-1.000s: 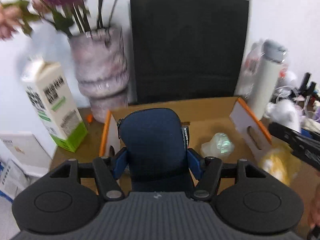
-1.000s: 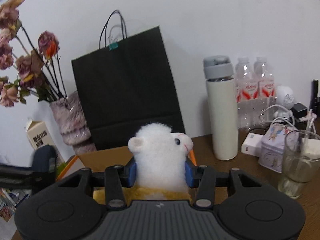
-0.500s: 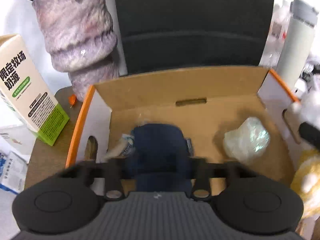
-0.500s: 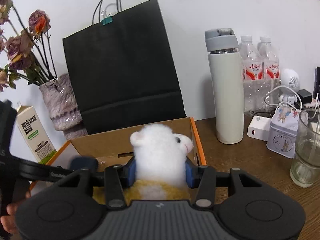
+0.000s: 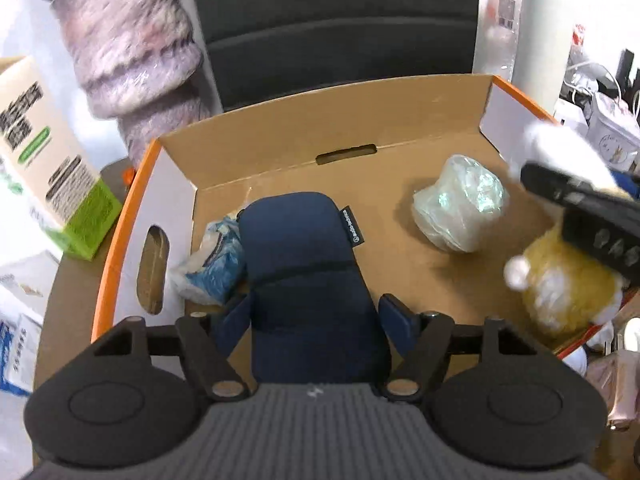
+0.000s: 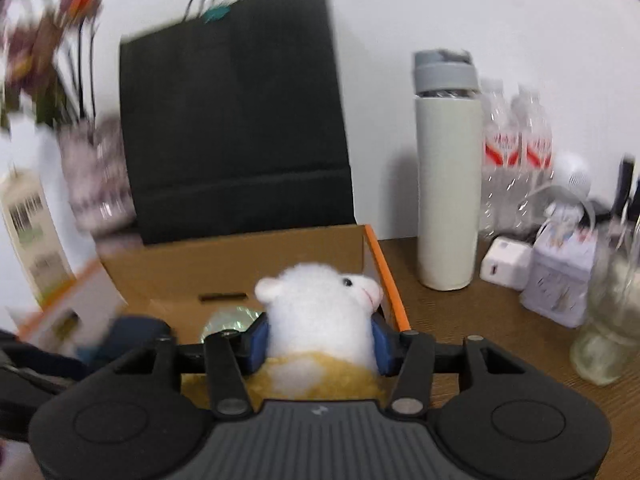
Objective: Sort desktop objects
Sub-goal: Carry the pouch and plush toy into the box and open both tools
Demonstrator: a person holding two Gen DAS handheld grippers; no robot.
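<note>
An open cardboard box (image 5: pixel 384 116) with orange edges stands on the brown desk. A dark blue pouch (image 5: pixel 308 280) lies on the box floor between the fingers of my left gripper (image 5: pixel 316 316), whose jaws stand apart from its sides. My right gripper (image 6: pixel 320 340) is shut on a white and yellow plush alpaca (image 6: pixel 320 316) and holds it over the box's right side; the alpaca also shows in the left wrist view (image 5: pixel 560 292). A clear plastic wad (image 5: pixel 460 208) and a blue-white packet (image 5: pixel 212 264) lie in the box.
A black paper bag (image 6: pixel 236 128) stands behind the box. A fuzzy vase (image 5: pixel 132 52) and milk carton (image 5: pixel 44 160) stand left. A white thermos (image 6: pixel 448 184), water bottles (image 6: pixel 516 140), a charger (image 6: pixel 504 268), a small tin (image 6: pixel 560 276) and a glass (image 6: pixel 612 320) stand right.
My left gripper lowered the blue pouch into the box and its jaws opened off it. My right gripper moved down and left with the alpaca, over the box.
</note>
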